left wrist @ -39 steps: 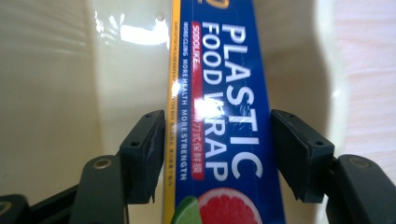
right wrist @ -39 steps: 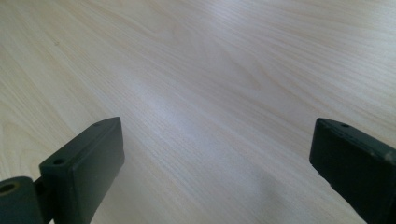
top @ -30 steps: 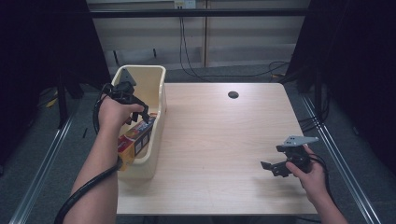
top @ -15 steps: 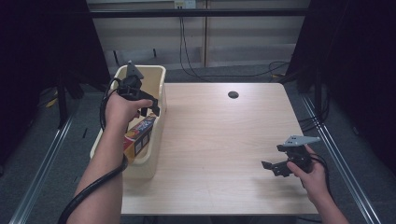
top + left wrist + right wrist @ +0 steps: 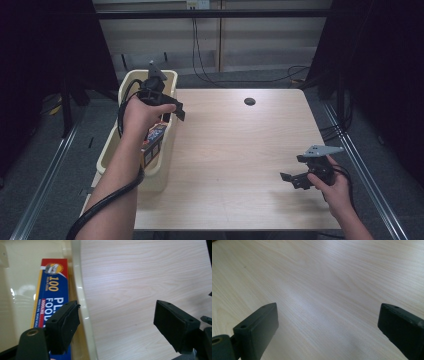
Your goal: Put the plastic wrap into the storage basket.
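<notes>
A long blue, red and yellow food-wrap box [image 5: 153, 143] [image 5: 51, 290] lies inside the cream plastic bin [image 5: 131, 80] [image 5: 79, 287], against the wall nearest the table. My left gripper [image 5: 173, 114] [image 5: 117, 310] hovers above that wall's rim; its jaws have just been opening and stand open with nothing held between them. One finger [image 5: 65, 325] hangs over the box, the other over the wood. My right gripper [image 5: 294, 169] [image 5: 327, 312] rests low over the table's near right part, open and empty.
The light wooden table [image 5: 240, 150] has a dark round cable hole [image 5: 249, 101] at its far middle. The bin stands along the table's left edge. Cables run across the floor behind the table, and metal rails flank both sides.
The left hand has risen out of the bin and shifted toward its far end and the table side. Its jaws have opened, and the box stays in the bin. The right hand has kept still.
</notes>
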A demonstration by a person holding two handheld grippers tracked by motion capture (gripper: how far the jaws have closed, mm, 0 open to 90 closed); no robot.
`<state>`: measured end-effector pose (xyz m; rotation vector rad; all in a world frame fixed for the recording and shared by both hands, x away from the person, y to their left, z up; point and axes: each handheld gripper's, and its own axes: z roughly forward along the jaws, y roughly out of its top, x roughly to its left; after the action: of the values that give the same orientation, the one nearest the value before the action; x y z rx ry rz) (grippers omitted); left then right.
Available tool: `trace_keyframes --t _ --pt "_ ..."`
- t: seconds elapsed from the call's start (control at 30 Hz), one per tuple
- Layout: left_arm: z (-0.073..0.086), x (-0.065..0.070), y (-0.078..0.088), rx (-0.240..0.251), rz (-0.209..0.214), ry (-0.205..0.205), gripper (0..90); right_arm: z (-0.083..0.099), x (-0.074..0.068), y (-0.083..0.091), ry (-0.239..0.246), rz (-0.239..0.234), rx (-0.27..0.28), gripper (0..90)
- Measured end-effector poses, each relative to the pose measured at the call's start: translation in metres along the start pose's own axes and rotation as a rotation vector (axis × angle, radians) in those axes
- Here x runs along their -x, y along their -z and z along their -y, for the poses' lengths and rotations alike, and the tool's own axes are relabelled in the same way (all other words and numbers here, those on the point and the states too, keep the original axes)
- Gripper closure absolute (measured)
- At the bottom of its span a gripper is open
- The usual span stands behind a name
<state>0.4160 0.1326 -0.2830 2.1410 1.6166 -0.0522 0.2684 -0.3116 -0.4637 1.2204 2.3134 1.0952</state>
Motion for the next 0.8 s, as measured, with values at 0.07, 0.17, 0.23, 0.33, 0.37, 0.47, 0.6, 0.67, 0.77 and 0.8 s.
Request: trace_keyframes --t 0.07,0.17,0.23,0.33,0.37,0.47,0.6,0.67,0.77,0.8 --pt "0.0 0.003 0.0 0.0 0.006 -0.016 19.9 0.0 0.0 0.0 -0.003 0.0 -0.002 3.0" --pt "0.0 0.01 -0.003 0.009 0.026 -0.032 19.0 0.0 -0.001 0.0 0.002 -0.001 0.003 3.0" --pt "0.0 0.011 -0.004 0.012 0.025 -0.041 18.3 0.0 -0.001 0.0 0.003 -0.002 0.004 3.0" --pt "0.001 0.016 -0.006 0.02 0.037 -0.057 18.1 0.0 -0.001 0.0 0.004 0.0 0.003 3.0" --pt "0.001 0.017 -0.007 0.021 0.038 -0.059 18.1 0.0 -0.001 0.0 0.004 0.0 0.003 3.0" --pt "0.002 0.023 -0.011 0.026 0.058 -0.073 18.1 0.0 -0.001 0.0 0.003 0.001 0.004 3.0" --pt "0.003 0.031 -0.018 0.025 0.07 -0.096 18.0 0.0 -0.001 0.0 0.005 0.002 0.004 3.0" --pt "0.003 0.034 -0.022 0.018 0.075 -0.111 17.7 0.0 -0.002 0.0 0.0 -0.002 0.004 3.0" --pt "0.004 0.04 -0.028 0.019 0.085 -0.132 17.7 0.0 -0.002 0.0 -0.001 -0.003 0.002 3.0" --pt "0.005 0.044 -0.033 0.015 0.089 -0.139 17.5 0.0 -0.002 0.0 0.002 0.001 0.003 3.0"
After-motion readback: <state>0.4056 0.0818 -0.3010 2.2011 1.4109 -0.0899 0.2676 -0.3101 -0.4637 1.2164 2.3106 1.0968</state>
